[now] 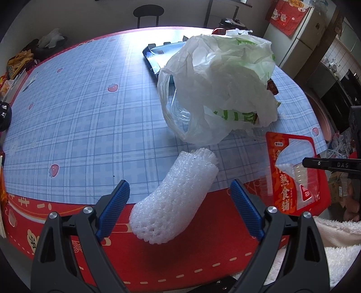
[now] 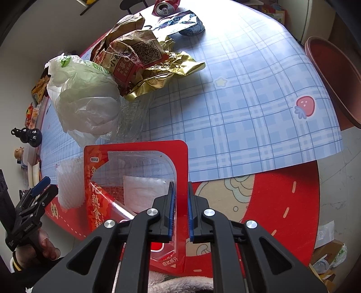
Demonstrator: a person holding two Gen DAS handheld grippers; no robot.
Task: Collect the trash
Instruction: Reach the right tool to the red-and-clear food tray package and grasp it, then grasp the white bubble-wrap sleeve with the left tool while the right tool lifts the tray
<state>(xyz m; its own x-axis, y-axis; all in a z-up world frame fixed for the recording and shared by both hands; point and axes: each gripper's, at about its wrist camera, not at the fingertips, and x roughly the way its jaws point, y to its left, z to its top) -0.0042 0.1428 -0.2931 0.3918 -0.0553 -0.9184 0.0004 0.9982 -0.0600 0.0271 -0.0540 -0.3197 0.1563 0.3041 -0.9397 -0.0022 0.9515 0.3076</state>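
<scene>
Kitchen clutter rings a round table (image 1: 67, 112) covered by a blue plaid sheet with strawberry prints, a red patterned cloth showing at its near rim. At the middle of it sits a crumpled white plastic bag with green print (image 1: 221, 85), the landmark for everything else.

Just in front of the bag, toward the near rim, lies a white foam net sleeve (image 1: 173, 200) — it stretches from the plaid sheet onto the red cloth. The left tool (image 1: 180, 207) hovers over it with its blue-padded fingers (image 1: 115, 209) wide apart on either side of the sleeve, not touching it.

To the right of the sleeve and in front of the bag, a red food pouch with a clear window and yellow characters (image 2: 135, 180) is clamped by the right tool (image 2: 180, 209); its jaws are closed on the pouch's right edge, the blue pads (image 2: 172, 211) pressing the red strip between them. From the left wrist view the pouch appears tilted up off the table, though how far cannot be told.

Behind the bag, seen from the right wrist, lie a crumpled brown paper bag with a printed code (image 2: 133, 49) and a gold foil wrapper (image 2: 162, 74), the wrapper touching the paper bag. Farther back sit a crushed red drink can (image 2: 164, 8) and a blue-and-white bowl (image 2: 191, 27). A flattened blue carton (image 1: 158, 56) lies behind the bag in the left wrist view.
</scene>
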